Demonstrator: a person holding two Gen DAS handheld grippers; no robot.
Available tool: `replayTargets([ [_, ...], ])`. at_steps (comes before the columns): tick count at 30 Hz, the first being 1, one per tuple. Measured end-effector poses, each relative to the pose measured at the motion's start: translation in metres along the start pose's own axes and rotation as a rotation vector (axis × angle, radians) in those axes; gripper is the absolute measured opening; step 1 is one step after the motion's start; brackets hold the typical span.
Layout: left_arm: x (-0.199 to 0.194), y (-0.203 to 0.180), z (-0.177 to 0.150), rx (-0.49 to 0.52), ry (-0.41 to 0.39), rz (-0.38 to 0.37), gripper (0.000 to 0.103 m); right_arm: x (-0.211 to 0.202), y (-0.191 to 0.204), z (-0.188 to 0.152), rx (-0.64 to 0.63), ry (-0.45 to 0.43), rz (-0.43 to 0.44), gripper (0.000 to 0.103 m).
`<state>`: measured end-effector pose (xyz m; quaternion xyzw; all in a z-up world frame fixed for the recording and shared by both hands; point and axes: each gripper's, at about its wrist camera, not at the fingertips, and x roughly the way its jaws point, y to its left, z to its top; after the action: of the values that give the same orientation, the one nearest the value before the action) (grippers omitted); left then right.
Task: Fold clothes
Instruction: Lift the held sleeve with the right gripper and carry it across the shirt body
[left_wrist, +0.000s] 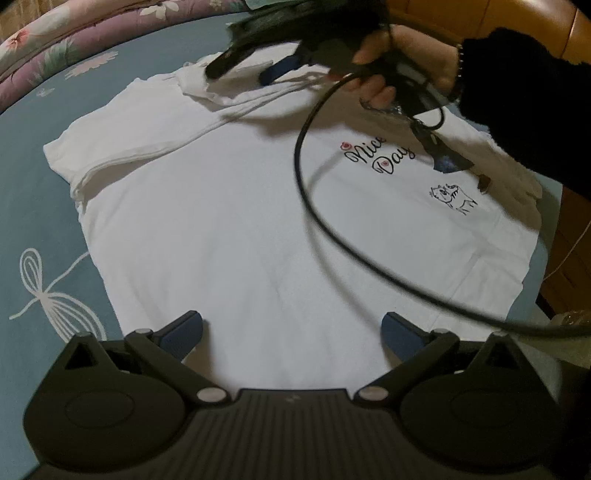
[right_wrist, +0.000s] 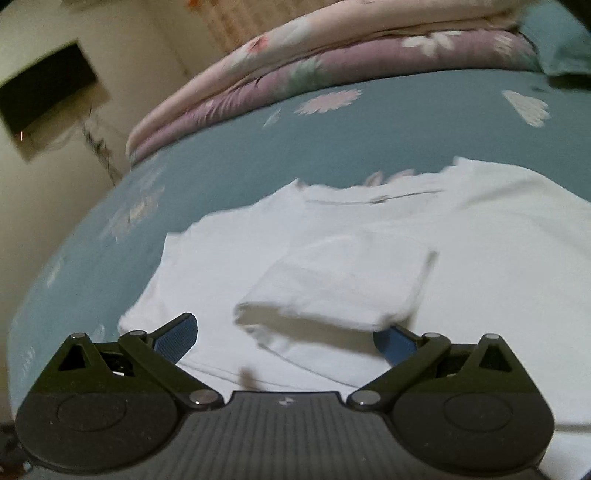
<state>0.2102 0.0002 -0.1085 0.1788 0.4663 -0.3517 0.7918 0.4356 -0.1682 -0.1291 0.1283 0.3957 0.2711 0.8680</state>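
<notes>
My right gripper (right_wrist: 284, 338) hangs spread wide over the white shirt (right_wrist: 480, 258). Its sleeve (right_wrist: 340, 284) lies folded inward on the teal bed (right_wrist: 229, 155).

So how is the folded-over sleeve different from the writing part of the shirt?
The sleeve is plain white; the chest print has black script with small red hearts. The sleeve is folded back over the T-shirt and lifts off it, casting a shadow; the print lies flat. The sleeve is near the right hand-held gripper, whose fingers stand apart; the print sits under a black cable. Both belong to one shirt.
</notes>
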Motion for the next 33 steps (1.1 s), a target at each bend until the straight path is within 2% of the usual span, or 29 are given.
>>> replayTargets([
  [4, 0.003, -0.001, 0.002, 0.003, -0.004, -0.008, 0.102, -0.007, -0.026, 0.008, 0.124, -0.037, 0.011, 0.103],
  [8, 0.002, -0.001, 0.002, -0.002, -0.008, -0.009, 0.102, 0.003, -0.036, 0.017, 0.237, -0.056, 0.066, 0.103],
  [10, 0.001, 0.0, 0.001, -0.004, -0.006, -0.006, 0.102, 0.01, -0.031, 0.024, 0.236, -0.059, 0.046, 0.103],
  [16, -0.002, 0.004, -0.003, -0.012, 0.002, 0.005, 0.102, 0.028, -0.022, 0.035, 0.27, -0.031, 0.093, 0.103],
  [18, -0.004, 0.004, -0.004, -0.015, 0.003, 0.009, 0.102, 0.035, -0.01, 0.037, 0.238, -0.022, 0.102, 0.103],
  [21, -0.007, 0.007, -0.006, -0.02, 0.003, 0.009, 0.102, 0.031, -0.002, 0.039, 0.217, -0.033, 0.119, 0.103],
  [23, -0.008, 0.008, -0.006, -0.016, 0.003, 0.009, 0.102, 0.021, -0.006, 0.038, 0.246, -0.034, 0.131, 0.103],
  [26, -0.007, 0.009, -0.007, -0.01, 0.001, 0.01, 0.102, 0.005, -0.015, 0.033, 0.265, -0.021, 0.105, 0.103],
  [30, -0.005, 0.01, -0.007, -0.009, -0.008, 0.006, 0.102, -0.009, -0.033, 0.027, 0.282, -0.02, 0.002, 0.103],
  [33, -0.005, 0.009, -0.007, -0.01, -0.011, 0.002, 0.102, 0.0, -0.048, 0.022, 0.384, 0.008, 0.027, 0.103],
])
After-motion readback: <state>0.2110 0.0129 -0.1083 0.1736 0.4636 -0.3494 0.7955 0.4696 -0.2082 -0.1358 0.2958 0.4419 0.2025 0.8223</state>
